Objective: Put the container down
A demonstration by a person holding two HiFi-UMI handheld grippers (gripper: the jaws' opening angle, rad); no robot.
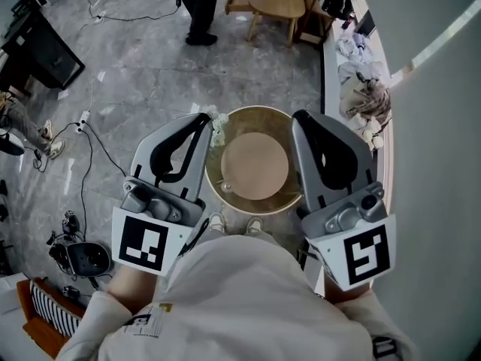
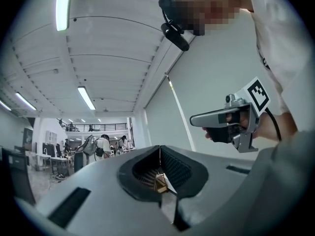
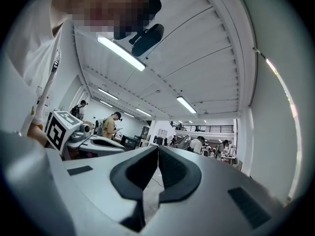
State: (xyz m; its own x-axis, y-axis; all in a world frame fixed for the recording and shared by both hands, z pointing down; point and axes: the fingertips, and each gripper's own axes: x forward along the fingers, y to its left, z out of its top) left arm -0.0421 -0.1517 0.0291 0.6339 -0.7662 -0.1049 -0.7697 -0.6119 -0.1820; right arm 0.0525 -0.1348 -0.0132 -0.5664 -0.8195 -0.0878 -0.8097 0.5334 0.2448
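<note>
**Tan tub sits between two clenched tongs**

On the grey floor (image 1: 150, 74), or just above it (the head view cannot settle which), a tan, open-topped container (image 1: 254, 119) sits right in front of the person's shoes (image 1: 218, 221). It looks rigid, smooth-walled and nearly empty, so it is probably light but slippery. Opposite points on its thin rim seem the surest hold. The left gripper (image 1: 208, 117) and right gripper (image 1: 297, 116) flank it, both clenched on nothing. A tan sliver (image 2: 160, 182) shows through the left one's gap.
</note>
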